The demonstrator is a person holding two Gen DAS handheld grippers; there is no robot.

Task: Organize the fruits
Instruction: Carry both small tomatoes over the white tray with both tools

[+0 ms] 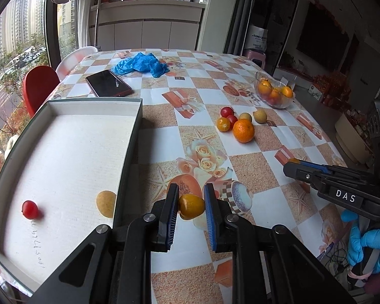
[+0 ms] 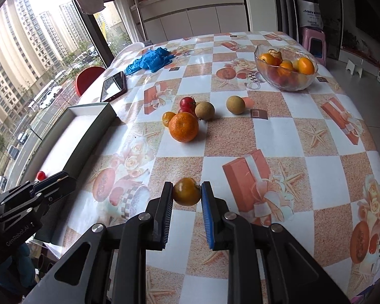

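Note:
My left gripper (image 1: 190,206) is shut on a small yellow-orange tomato (image 1: 191,207), just right of the white box (image 1: 63,152). Inside the box lie a red cherry tomato (image 1: 30,209) and a tan longan (image 1: 106,203). My right gripper (image 2: 186,194) is shut on another yellow-orange tomato (image 2: 186,191) above the tablecloth; it also shows at the right of the left wrist view as the right gripper (image 1: 291,168). On the table sits a cluster: an orange (image 2: 184,126), red cherry tomatoes (image 2: 187,102), a yellow tomato (image 2: 168,118) and two longans (image 2: 204,110).
A glass bowl (image 2: 286,83) of fruit stands at the far right of the table. A dark phone (image 1: 108,83) and a crumpled blue glove (image 1: 141,64) lie at the back. A red chair (image 1: 39,88) stands by the window. A hand in a blue glove (image 1: 364,243) holds the right gripper.

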